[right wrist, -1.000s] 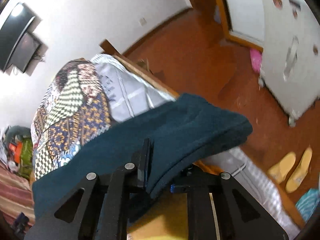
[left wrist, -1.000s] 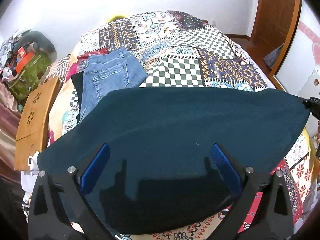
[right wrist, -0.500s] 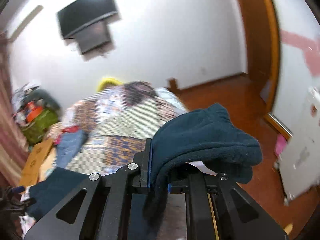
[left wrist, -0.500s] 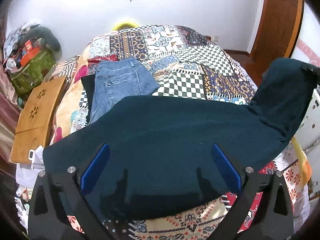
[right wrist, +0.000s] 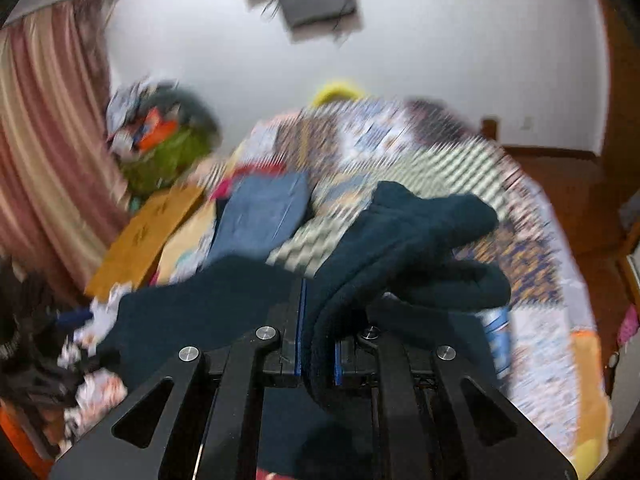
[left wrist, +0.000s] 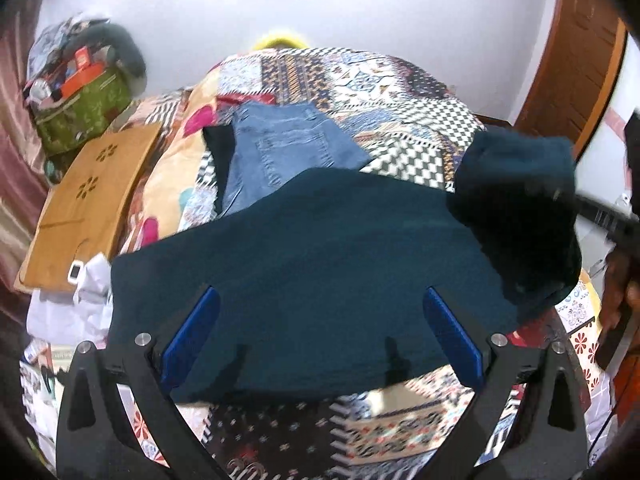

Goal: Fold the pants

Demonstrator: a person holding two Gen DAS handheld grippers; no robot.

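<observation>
Dark teal fleece pants (left wrist: 320,264) lie across the near end of a patchwork bed. My left gripper (left wrist: 320,308) is open, its blue pads (left wrist: 192,332) spread above the cloth, holding nothing. My right gripper (right wrist: 318,312) is shut on one end of the teal pants (right wrist: 404,236) and holds it lifted over the bed. In the left wrist view that lifted end (left wrist: 516,208) hangs at the right, doubled back over the flat part.
Folded blue jeans (left wrist: 288,148) lie on the patchwork quilt (left wrist: 360,84) beyond the teal pants. A wooden lap tray (left wrist: 88,204) and a green bag (left wrist: 80,112) of clutter sit at the left. A wooden door (left wrist: 576,72) is at the right.
My right gripper has lifted its end of the teal pants and swung it left, over the bed, toward the other end. My left gripper has stayed open above the cloth.
</observation>
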